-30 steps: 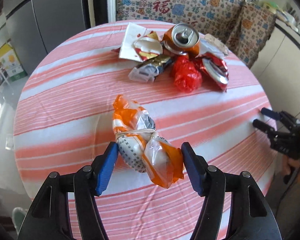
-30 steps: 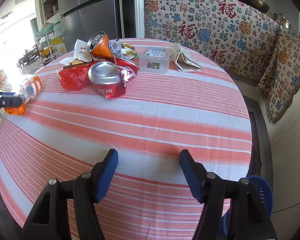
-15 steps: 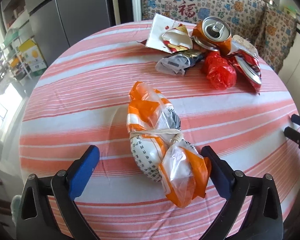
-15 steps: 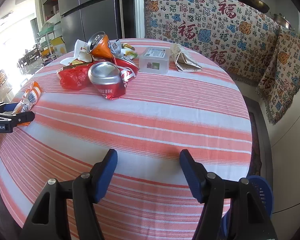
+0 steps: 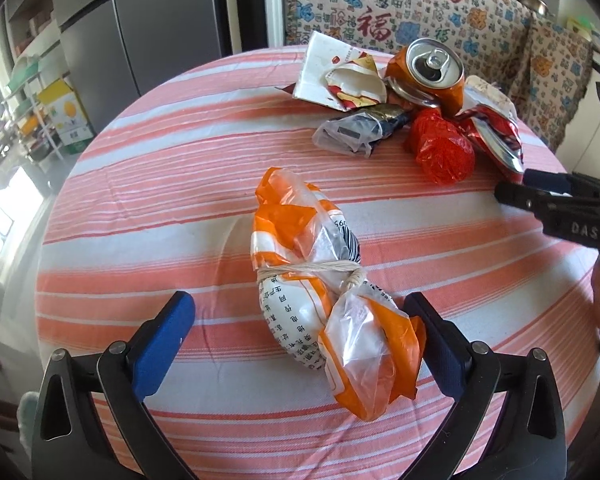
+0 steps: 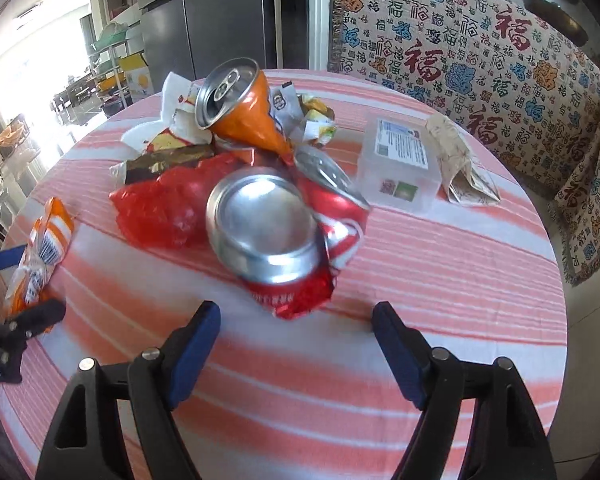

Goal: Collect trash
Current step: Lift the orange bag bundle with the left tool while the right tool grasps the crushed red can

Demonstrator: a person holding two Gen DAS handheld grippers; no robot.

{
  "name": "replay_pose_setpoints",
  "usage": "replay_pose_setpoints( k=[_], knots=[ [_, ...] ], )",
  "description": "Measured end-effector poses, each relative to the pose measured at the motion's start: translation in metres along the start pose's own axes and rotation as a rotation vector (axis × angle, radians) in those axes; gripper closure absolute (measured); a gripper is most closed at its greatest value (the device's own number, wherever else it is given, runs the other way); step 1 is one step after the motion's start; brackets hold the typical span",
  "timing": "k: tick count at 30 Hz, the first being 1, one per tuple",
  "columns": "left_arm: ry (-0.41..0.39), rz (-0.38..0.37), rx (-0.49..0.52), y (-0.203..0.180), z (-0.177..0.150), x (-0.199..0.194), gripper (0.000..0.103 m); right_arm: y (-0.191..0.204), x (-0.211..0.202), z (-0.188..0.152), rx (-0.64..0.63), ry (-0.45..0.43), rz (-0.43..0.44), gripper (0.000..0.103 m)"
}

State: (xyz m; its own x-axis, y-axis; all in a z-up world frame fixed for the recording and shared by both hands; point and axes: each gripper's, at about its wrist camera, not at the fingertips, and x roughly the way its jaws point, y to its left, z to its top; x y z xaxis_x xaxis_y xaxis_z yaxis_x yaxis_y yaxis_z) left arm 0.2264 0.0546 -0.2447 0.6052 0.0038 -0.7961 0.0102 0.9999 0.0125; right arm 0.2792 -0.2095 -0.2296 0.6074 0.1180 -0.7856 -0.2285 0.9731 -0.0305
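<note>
Striped cloth (image 5: 148, 184) covers the round table; both grippers' fingers (image 5: 160, 340) gape empty.

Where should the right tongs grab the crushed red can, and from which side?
Probably across the crumpled red body of the crushed red can, just behind its silver base, which faces the right tongs. Come from the near table edge, pads either side. The red plastic bag touches its left side, so the left pad has little room. The tongs stand open with nothing between them; their jaws have just been opening.

Two downward wrist views, shared trash pile (image 5: 420, 112)
</note>
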Motion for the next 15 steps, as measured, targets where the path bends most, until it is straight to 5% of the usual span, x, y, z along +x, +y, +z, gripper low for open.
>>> replay_pose_setpoints(
  k=[4,10,15],
  knots=[
    [0.0,-0.001,0.001,0.0,0.0,-0.001,0.0,-0.028,-0.008,-0.002,0.134,-0.038,-0.016,0.064],
    [0.001,0.001,-0.001,0.001,0.001,0.0,0.0,-0.078,-0.03,-0.025,0.222,-0.022,-0.131,0.058],
    [0.001,0.001,-0.005,0.001,0.001,0.0,0.001,-0.072,-0.046,-0.026,0.235,-0.03,-0.071,0.04]
  ],
)
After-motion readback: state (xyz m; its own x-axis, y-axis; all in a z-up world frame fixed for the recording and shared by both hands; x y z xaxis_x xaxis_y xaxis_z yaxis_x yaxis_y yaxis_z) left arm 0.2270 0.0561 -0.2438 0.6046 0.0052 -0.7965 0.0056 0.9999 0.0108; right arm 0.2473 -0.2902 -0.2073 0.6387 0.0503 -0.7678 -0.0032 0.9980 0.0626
